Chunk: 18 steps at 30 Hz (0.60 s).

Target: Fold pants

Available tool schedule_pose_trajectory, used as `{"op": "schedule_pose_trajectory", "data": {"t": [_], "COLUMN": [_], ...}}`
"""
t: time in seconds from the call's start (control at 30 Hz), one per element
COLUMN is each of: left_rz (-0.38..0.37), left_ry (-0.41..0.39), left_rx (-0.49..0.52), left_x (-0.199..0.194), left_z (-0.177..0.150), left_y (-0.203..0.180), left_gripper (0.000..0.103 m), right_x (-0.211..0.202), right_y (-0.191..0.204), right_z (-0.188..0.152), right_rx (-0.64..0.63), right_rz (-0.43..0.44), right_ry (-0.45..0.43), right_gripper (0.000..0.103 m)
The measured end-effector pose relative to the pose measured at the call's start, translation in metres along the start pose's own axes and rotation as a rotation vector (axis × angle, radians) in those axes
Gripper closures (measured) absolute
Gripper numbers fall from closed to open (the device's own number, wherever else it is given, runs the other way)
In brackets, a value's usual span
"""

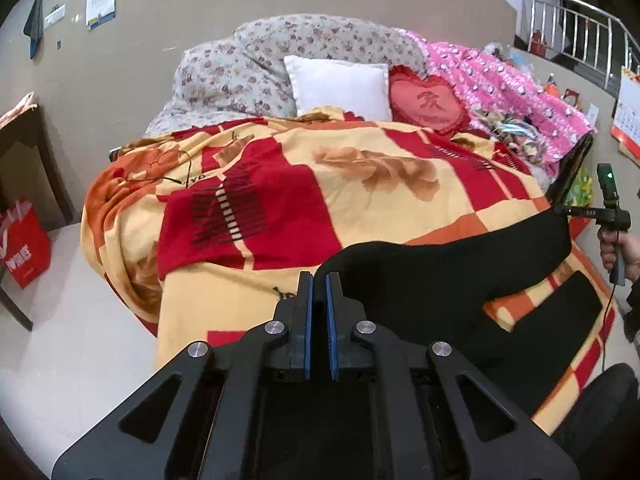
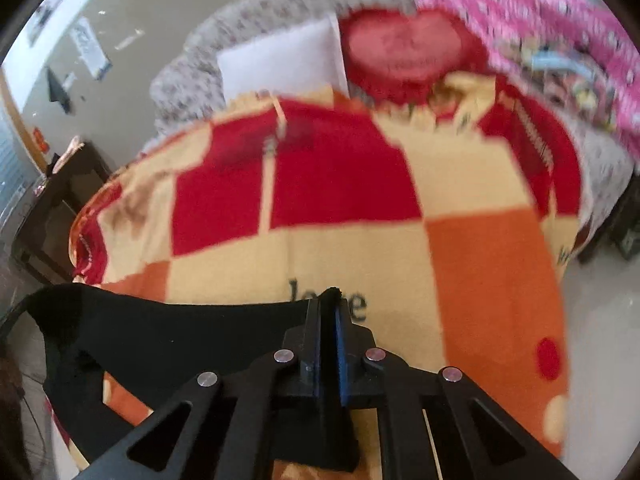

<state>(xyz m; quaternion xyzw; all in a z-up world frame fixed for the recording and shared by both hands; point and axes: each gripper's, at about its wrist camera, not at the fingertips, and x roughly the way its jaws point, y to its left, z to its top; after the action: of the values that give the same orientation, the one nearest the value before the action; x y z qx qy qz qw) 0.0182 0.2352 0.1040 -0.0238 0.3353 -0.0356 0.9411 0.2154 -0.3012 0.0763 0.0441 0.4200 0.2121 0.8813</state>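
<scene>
**Colours and patterns, bed scene**

Pants: solid black, no pattern seen. Blanket on the bed: red, cream-yellow and orange checks, brown flower prints, black comb-like stripes on the red blocks, black lettering. Quilt at the head: grey-white with small dark-red florals. Square pillow: plain white. Heart cushion: red, darker red character, frilled red edge. Fleece throw: bright pink with small white cartoon faces. Left tool and right tool: black bodies, blue pads, silver pins. Shopping bag: red with white print. Floor: off-white. Wall: beige, glossy.
</scene>
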Motion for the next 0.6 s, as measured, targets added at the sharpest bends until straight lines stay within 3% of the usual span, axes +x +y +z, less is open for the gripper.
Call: {"op": "schedule_pose_trajectory", "data": {"t": [0.17, 0.37, 0.5, 0.6], "left_rz": [0.036, 0.051, 0.025, 0.049], "left_ry": [-0.009, -0.003, 0.017, 0.002], "left_rx": [0.038, -0.003, -0.114, -0.132], "left_x": [-0.026, -0.041, -0.029, -0.024], "left_z": [-0.034, -0.081, -0.085, -0.076], "left_y": [-0.004, 0.002, 0.019, 0.021], "left_gripper": [0.098, 0.098, 0.098, 0.098], "right_x": [-0.040, -0.087, -0.085, -0.071], "right_y": [0.016, 0.021, 0.024, 0.037], "right_z": [-0.042, -0.099, -0.093, -0.062], "right_rx": [-0.158, -0.247, -0.277, -0.336], "right_rz": [-0.018, 0.001, -0.087, -0.170], "right_ry": [-0.049, -0.153, -0.153, -0.156], "right_gripper": [0.098, 0.098, 0.098, 0.098]}}
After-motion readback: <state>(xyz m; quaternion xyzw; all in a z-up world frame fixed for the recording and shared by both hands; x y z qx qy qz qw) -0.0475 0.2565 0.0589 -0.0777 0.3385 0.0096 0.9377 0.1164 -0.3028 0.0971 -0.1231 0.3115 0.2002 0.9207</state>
